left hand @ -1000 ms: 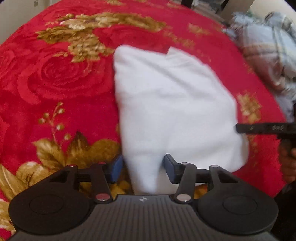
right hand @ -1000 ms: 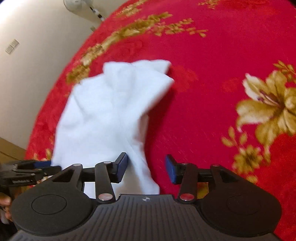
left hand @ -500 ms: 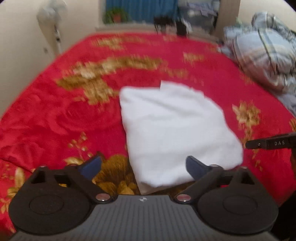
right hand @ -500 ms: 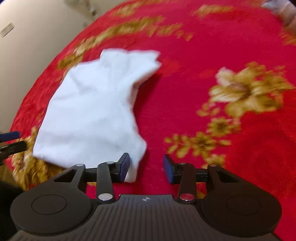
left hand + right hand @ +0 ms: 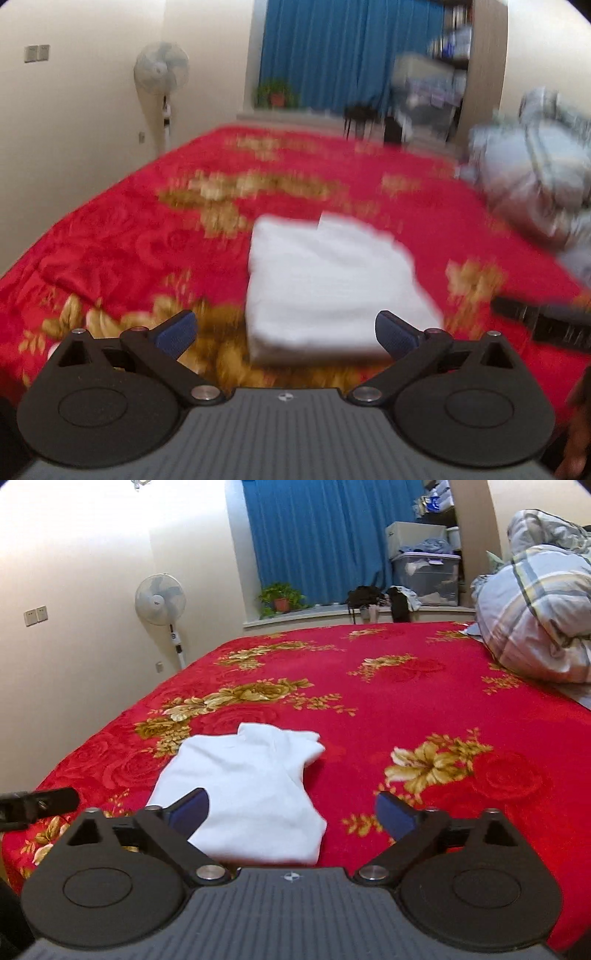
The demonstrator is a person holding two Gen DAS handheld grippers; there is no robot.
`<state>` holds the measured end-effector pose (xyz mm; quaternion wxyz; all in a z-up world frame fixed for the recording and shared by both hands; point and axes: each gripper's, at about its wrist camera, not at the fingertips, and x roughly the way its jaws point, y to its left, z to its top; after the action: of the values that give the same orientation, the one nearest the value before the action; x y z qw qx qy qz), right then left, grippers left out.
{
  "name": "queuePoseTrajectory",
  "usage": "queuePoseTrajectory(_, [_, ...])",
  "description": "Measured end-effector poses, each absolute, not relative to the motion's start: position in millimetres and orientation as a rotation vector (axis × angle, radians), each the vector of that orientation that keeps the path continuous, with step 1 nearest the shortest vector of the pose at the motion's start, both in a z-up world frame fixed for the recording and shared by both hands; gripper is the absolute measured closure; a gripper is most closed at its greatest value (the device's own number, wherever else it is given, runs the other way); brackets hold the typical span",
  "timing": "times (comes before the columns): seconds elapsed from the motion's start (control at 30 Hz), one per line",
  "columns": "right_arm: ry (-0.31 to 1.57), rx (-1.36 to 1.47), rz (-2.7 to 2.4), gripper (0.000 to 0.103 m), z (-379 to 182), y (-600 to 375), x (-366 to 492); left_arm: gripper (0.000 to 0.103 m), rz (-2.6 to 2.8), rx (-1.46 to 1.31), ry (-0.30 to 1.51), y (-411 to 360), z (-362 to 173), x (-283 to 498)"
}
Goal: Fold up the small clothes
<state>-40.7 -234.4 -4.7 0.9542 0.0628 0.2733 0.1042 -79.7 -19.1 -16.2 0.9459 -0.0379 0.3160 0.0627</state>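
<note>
A small white folded garment (image 5: 332,280) (image 5: 251,782) lies flat on the red flowered bedspread (image 5: 147,251) (image 5: 406,701). In the left wrist view my left gripper (image 5: 286,332) hovers above the garment's near edge, jaws spread wide, blue pads clear of the cloth. My right gripper (image 5: 293,810) hangs over the garment's near right corner. Its jaws are opening and nothing is pressed between the pads. Each gripper's tip shows at the edge of the other's view: right gripper (image 5: 535,317), left gripper (image 5: 37,805).
A bundled plaid quilt (image 5: 535,184) (image 5: 535,609) sits at the bed's far right. A standing fan (image 5: 161,74) (image 5: 159,598) is by the left wall. A windowsill beyond the bed carries a potted plant (image 5: 280,598) and storage boxes (image 5: 424,572).
Both grippers let go of the garment, opened wide and drew back and up. The garment now lies folded on the bedspread, and both views tilt up toward the room.
</note>
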Motion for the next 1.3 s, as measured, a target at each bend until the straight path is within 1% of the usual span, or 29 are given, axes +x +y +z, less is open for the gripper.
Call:
queuePoseTrajectory(0.1, [0.574,0.06,0.212,0.003,-17.7,-220.1,-28.9,0.001,0.15,-0.1,0.725,-17.9,-27.9,-69.7])
queuePoseTrajectory(0.2, [0.613,0.043,0.205,0.003,-27.5,-210.1,-21.3,0.001,0.153,-0.068,0.727,-22.0,-30.7,-63.5])
queuePoseTrajectory(0.33, [0.638,0.043,0.228,0.003,-31.9,-201.4,-17.9,0.001,0.148,-0.1,0.749,-19.0,-34.3,-60.5])
queuePoseTrajectory(0.87, [0.658,-0.013,0.265,0.003,-36.3,-187.5,-21.7,0.001,0.136,-0.087,0.729,-21.2,-35.8,-58.1])
queuePoseTrajectory(1.3, [0.67,-0.001,0.261,0.003,-36.5,-189.8,-20.0,0.001,0.125,-0.086,0.733,-22.9,-37.9,-58.5])
